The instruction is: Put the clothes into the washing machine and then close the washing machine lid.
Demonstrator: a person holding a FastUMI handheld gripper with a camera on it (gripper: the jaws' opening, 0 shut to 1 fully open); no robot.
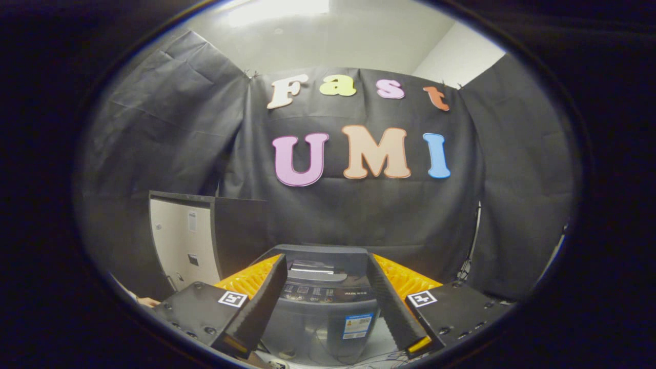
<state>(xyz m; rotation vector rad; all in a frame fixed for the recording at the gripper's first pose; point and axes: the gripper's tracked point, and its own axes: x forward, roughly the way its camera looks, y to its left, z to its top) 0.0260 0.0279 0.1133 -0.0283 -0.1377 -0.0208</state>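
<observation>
A grey top-loading washing machine (328, 312) stands against the black cloth wall, straight ahead of me and lower down. Its control panel (323, 293) faces me, and a blue-and-white sticker (357, 326) is on its front. The dark top (320, 251) of the machine lies flat; I cannot tell whether the lid is down. My gripper (326, 260) is open and holds nothing. Its two fingers (259, 302) stand wide apart, one on each side of the machine's top, well short of it.
A white cabinet-like panel (179, 246) with a dark side board (238, 236) stands to the left of the machine. Black cloth (512, 205) closes the booth on the right. Thin cables (394, 356) lie on the light floor by the machine's foot.
</observation>
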